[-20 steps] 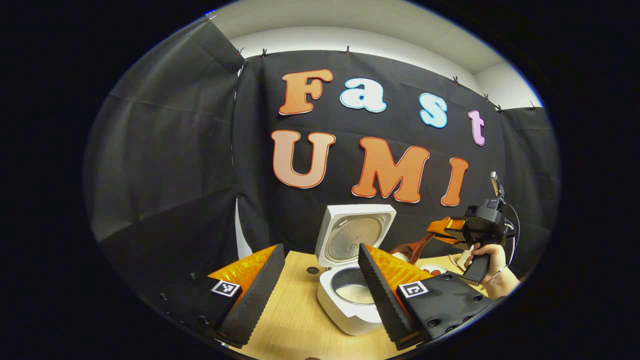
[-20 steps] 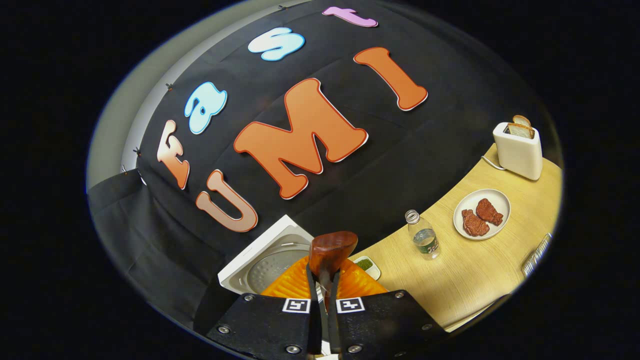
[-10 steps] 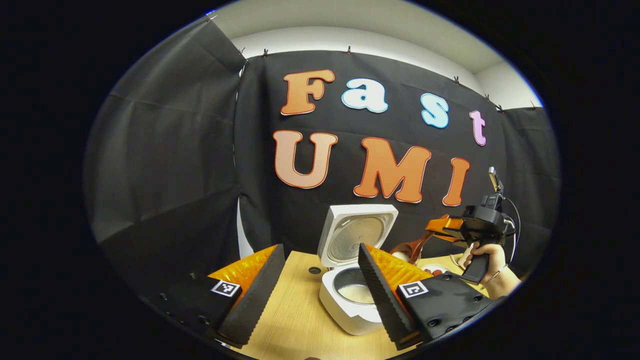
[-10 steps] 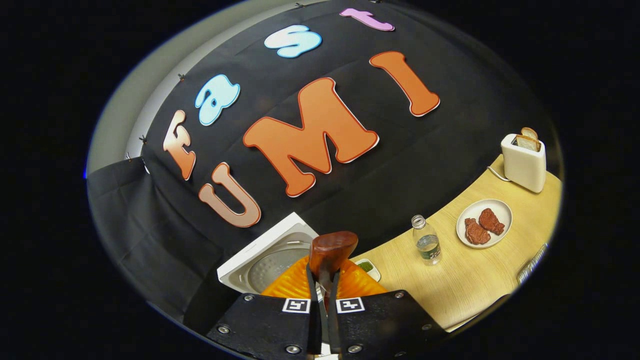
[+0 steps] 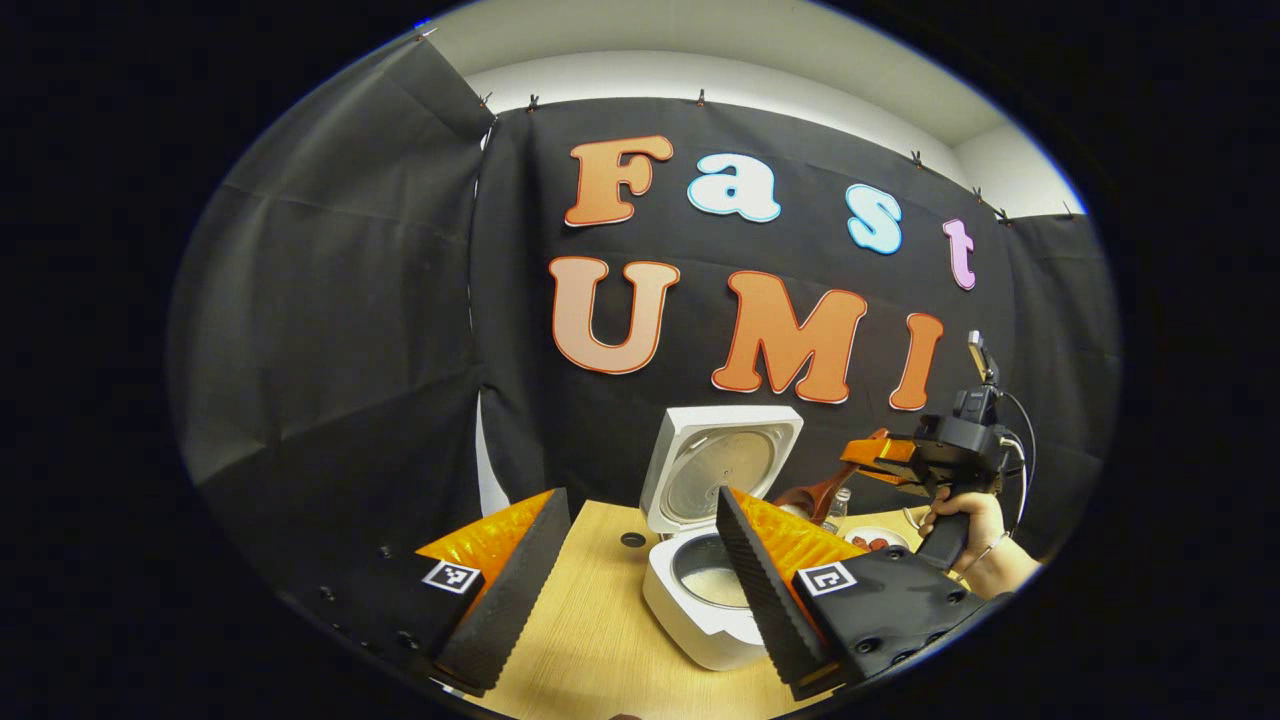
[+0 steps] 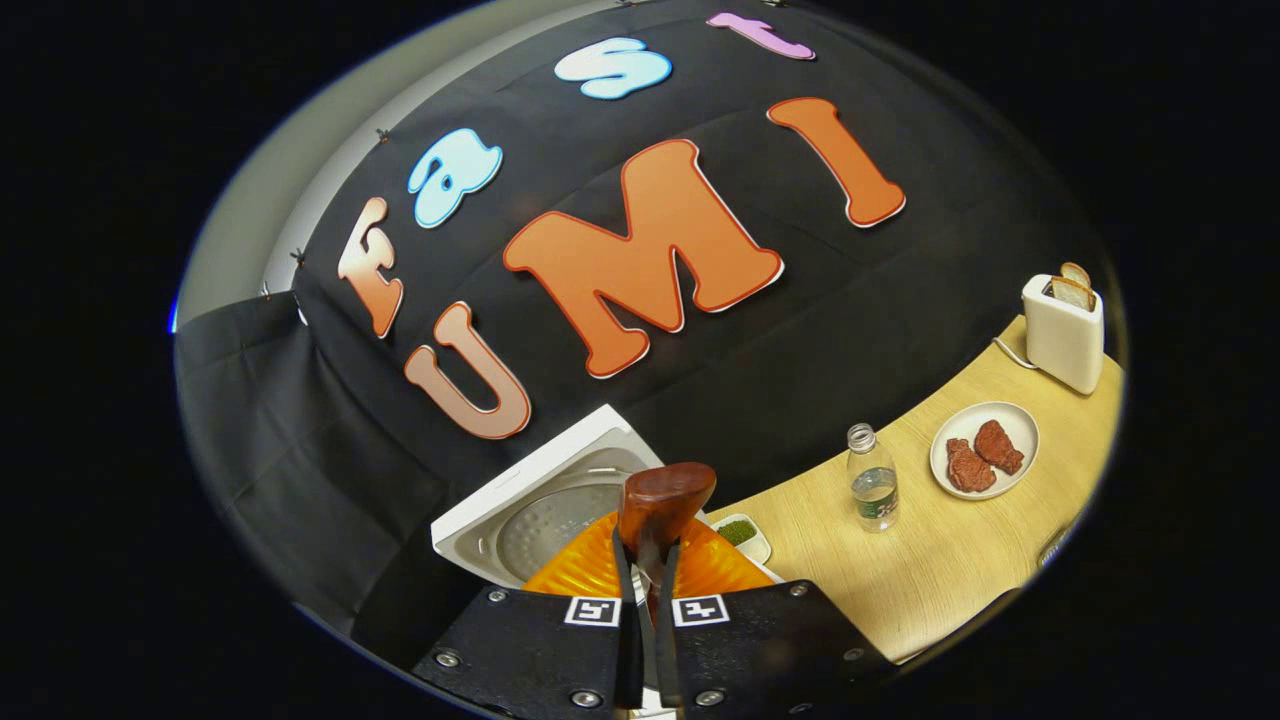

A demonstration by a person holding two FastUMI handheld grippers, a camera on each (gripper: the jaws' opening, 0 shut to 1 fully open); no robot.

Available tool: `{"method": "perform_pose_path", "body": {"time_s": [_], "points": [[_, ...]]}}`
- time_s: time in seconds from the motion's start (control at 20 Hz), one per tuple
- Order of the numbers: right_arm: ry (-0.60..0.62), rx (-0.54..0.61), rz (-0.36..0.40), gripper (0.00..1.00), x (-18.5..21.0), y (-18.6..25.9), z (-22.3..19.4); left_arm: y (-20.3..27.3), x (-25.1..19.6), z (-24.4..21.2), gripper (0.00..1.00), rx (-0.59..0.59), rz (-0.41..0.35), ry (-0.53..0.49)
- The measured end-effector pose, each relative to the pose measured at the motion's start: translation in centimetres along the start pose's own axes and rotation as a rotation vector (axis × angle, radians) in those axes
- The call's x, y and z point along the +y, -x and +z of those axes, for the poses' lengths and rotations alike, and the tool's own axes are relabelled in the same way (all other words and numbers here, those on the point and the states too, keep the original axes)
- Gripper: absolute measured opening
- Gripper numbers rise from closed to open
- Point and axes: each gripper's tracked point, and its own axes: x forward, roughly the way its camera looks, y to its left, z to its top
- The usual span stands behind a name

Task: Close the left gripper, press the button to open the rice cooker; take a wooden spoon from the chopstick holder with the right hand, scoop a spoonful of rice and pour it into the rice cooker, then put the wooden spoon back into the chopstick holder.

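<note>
The wooden spoon (image 6: 662, 505) is clamped between the right gripper (image 6: 645, 560)'s 2 fingers, which are drawn in almost together on its handle, the bowl sticking out ahead of the tips. In the left gripper view the same spoon (image 5: 818, 492) slants down from that gripper (image 5: 880, 455) toward the rice cooker, with a hand (image 5: 965, 515) on the grip below it at the right.

The rice cooker (image 5: 700, 620) sits on the wooden table (image 5: 590, 640) with its lid (image 5: 722, 475) standing open toward the far wall and white rice lying in the inner pot (image 5: 712, 583). In the right gripper view the raised lid (image 6: 545, 500) lies just beyond the spoon's bowl.

The left gripper (image 5: 625, 575) hangs near the cooker's front with its jaws spread wide and nothing between them.

To the right of the spoon in the right gripper view stand a small dish of green bits (image 6: 742, 533), a clear bottle (image 6: 872, 487), a plate (image 6: 1015, 430) with 2 brown pieces, and farthest right a white toaster (image 6: 1062, 335) holding bread.
</note>
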Motion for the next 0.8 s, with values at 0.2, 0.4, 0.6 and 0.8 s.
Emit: {"method": "perform_pose_path", "body": {"time_s": [0.2, 0.4, 0.6, 0.8], "points": [[0.064, 0.002, 0.032, 0.05, 1.0, -0.8, -0.9, -0.4, 0.2, -0.2, 1.00, 0.005, 0.000, -0.005], [0.131, -0.013, 0.049, 0.05, 1.9, -1.1, -1.0, -0.7, 0.2, -0.6, 1.00, 0.012, 0.004, -0.004], [0.180, -0.044, 0.056, 0.05, 2.6, -1.2, 0.0, -0.8, 0.3, -0.3, 1.00, 0.007, 0.005, -0.004], [0.239, -0.072, 0.060, 0.05, 2.6, -0.7, 0.9, -0.9, -0.1, -0.3, 1.00, 0.006, 0.001, -0.005]]}}
